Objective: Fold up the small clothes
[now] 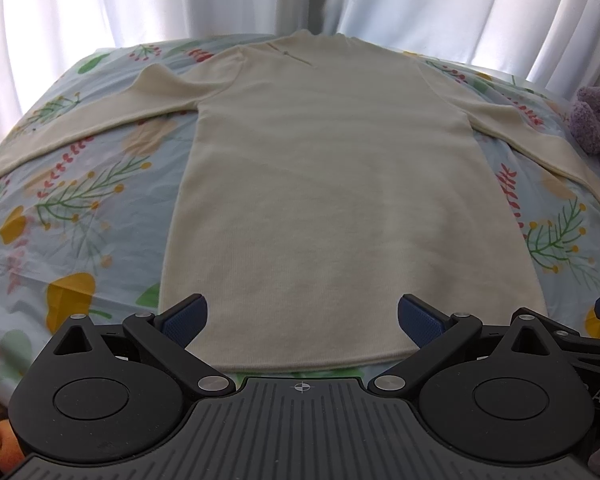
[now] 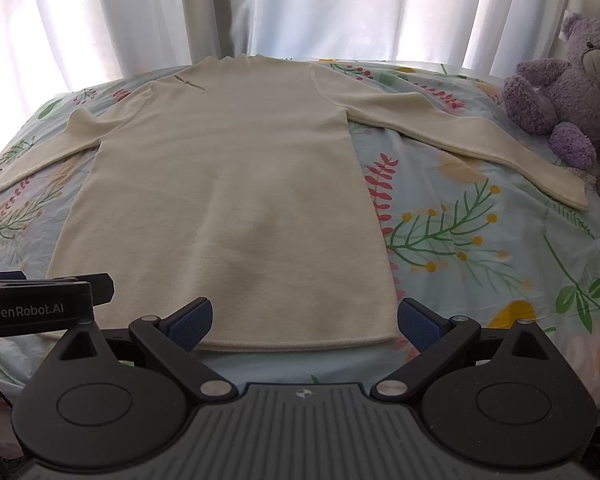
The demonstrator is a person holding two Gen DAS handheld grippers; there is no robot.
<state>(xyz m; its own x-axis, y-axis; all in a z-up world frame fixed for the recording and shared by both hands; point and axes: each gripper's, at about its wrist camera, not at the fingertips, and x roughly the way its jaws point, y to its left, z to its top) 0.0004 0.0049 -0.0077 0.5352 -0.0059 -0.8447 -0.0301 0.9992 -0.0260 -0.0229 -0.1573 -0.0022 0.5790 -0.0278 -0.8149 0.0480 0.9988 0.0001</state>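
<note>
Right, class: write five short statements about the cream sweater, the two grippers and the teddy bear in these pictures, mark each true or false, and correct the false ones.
1. The cream sweater lies flat with both sleeves spread outward. True.
2. The left gripper is clamped on the hem. False: its jaws stand open, holding nothing.
3. The right gripper is open. True.
4. The purple teddy bear sits on the sweater's body. False: it sits off to the right, beyond the right sleeve.
5. The bedsheet is plain white. False: it is floral-printed.
</note>
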